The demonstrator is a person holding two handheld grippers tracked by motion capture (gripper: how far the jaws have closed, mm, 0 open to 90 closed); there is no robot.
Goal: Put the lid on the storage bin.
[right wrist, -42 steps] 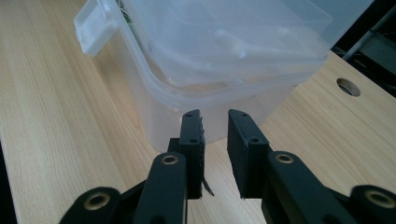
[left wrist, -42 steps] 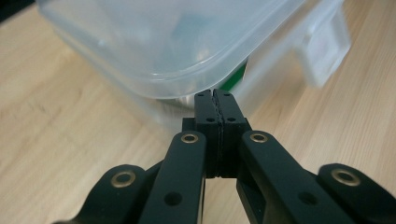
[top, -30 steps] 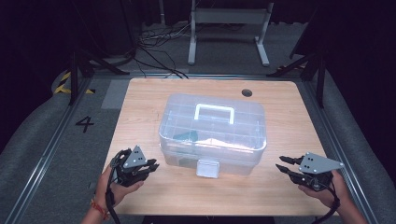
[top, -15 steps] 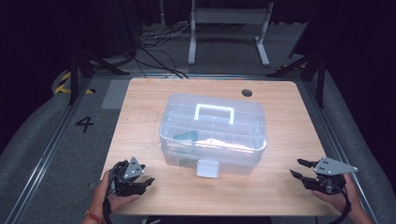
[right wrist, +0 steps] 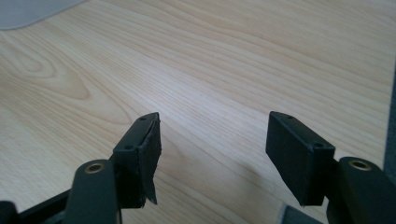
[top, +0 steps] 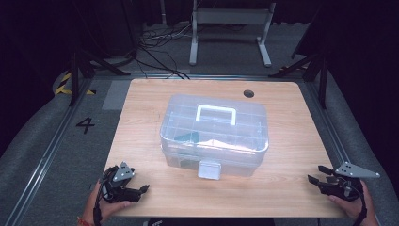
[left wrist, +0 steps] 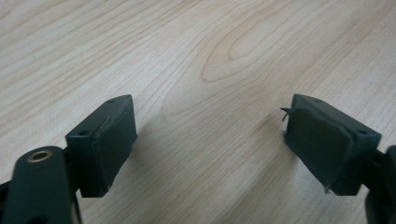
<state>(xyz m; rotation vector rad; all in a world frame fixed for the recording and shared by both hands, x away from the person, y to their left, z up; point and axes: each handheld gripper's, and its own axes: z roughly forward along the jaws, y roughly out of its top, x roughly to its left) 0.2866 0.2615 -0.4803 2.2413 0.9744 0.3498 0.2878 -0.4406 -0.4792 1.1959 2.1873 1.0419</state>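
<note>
A clear plastic storage box (top: 214,134) with a white handle (top: 216,114) and a white front latch (top: 209,170) stands shut in the middle of the wooden table (top: 141,122). My left gripper (top: 141,189) rests at the table's front left corner, held in a hand, well apart from the box. In its own view the left gripper (left wrist: 208,140) is open over bare wood. At the front right edge my right gripper (top: 314,175) is also held in a hand. Seen along its own jaws, the right gripper (right wrist: 212,149) is open with nothing between the pads.
A round cable hole (top: 249,93) sits near the table's far right. A metal stand (top: 230,28) and cables lie on the floor beyond the table. The floor at left is marked with a "4" (top: 85,125). A corner of the box (right wrist: 32,11) shows at the right gripper view's upper left.
Both grippers have drawn back toward the table's front edge and outward, away from the box. The box has not moved.
</note>
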